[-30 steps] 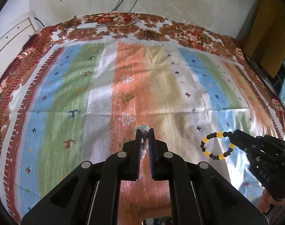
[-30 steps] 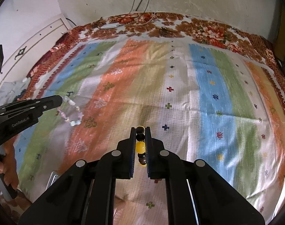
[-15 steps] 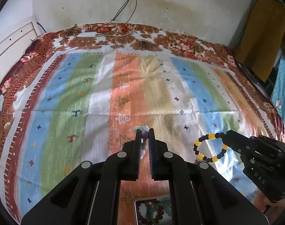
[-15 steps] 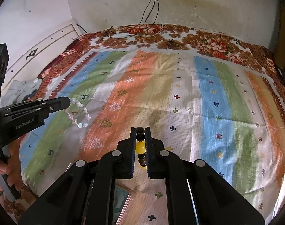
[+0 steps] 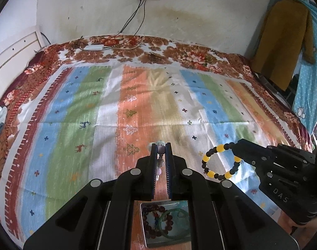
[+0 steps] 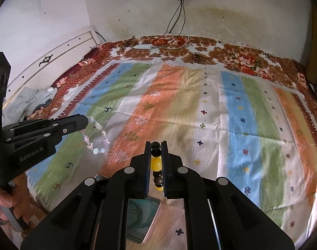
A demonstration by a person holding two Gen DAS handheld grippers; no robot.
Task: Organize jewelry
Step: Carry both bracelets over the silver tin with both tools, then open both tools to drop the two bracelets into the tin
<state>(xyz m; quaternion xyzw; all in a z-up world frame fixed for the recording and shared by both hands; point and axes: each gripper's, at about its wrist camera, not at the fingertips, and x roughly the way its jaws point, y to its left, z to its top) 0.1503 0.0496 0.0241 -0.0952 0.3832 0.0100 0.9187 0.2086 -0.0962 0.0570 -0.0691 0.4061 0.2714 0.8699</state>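
left gripper (image 5: 160, 145) clamps a pale bead bracelet (image 6: 95, 137), its loop visible only from the right wrist; right gripper (image 6: 156, 144) clamps the black-and-yellow bracelet (image 5: 220, 161); the tray (image 5: 143, 225) holds more bracelets.

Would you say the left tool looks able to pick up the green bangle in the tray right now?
Probably not: the left tool is shut on a pale bead bracelet, though the green bangle lies unobstructed below.
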